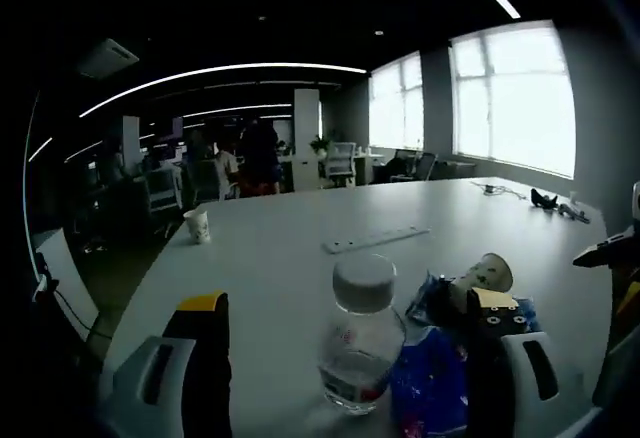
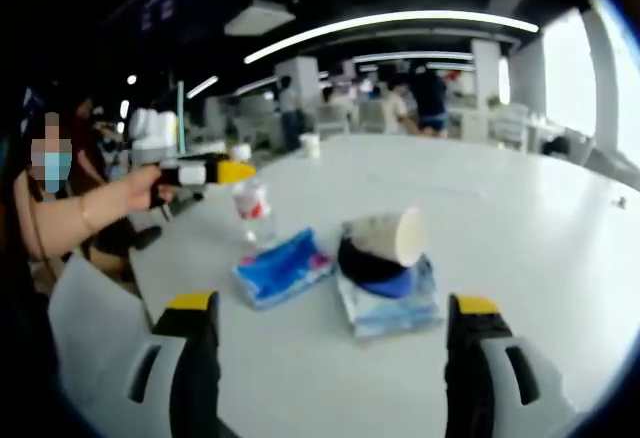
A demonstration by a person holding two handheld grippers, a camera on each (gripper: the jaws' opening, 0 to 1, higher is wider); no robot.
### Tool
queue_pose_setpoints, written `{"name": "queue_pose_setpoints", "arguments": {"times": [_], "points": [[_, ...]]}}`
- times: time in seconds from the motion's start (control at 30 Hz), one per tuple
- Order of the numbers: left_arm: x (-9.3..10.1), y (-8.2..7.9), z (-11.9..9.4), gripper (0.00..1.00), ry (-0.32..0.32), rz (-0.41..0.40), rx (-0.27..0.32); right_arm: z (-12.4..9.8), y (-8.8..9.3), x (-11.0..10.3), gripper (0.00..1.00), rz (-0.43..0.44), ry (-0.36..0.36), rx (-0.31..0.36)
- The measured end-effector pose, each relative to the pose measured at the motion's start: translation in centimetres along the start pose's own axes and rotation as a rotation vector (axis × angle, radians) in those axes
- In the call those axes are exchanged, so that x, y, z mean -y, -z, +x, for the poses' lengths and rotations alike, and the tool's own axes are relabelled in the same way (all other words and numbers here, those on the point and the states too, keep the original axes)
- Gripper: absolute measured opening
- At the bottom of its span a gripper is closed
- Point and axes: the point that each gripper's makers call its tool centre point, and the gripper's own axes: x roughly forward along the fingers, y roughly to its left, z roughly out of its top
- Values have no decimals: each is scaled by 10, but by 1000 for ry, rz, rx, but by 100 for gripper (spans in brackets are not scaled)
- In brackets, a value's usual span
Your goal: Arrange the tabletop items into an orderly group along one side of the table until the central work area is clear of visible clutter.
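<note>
A clear water bottle [image 1: 360, 343] with a white cap stands on the white table [image 1: 290, 278], just ahead of my left gripper [image 1: 350, 308]. That gripper is open, with a jaw wide on each side of the bottle and neither touching it. Right of the bottle lie a blue packet [image 1: 432, 378] and a paper cup on its side [image 1: 485, 276]. In the right gripper view, my right gripper [image 2: 333, 303] is open and holds nothing. Ahead of it the tipped cup [image 2: 385, 236] rests on a dark bundle over a blue pack [image 2: 392, 303], beside the blue packet [image 2: 283, 266] and the bottle [image 2: 250, 206].
An upright paper cup [image 1: 197, 225] stands near the far left edge, a long white strip [image 1: 375, 239] lies mid-table, and small dark items [image 1: 555, 203] sit at the far right. A person's hand holds the left gripper [image 2: 205, 173]. Office chairs and people stand beyond the table.
</note>
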Motion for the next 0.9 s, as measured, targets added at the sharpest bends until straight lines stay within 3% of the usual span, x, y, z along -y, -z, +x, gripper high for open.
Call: {"name": "queue_pose_setpoints", "arguments": {"times": [0.13, 0.23, 0.47, 0.57, 0.73, 0.9], "points": [[-3, 5, -4, 100, -68, -63, 16, 0, 1, 1, 92, 5, -1, -3], [-2, 10, -7, 100, -124, -21, 14, 0, 2, 1, 92, 6, 0, -4], [-2, 16, -9, 100, -216, -47, 33, 1, 2, 0, 92, 3, -5, -6], [-7, 19, -15, 97, -287, -74, 38, 1, 4, 0, 92, 4, -5, -10], [-2, 25, -16, 92, -335, -61, 45, 1, 4, 1, 92, 6, -3, -9], [-6, 29, -19, 85, -406, -111, 66, 2, 4, 1, 92, 6, -6, -8]]}}
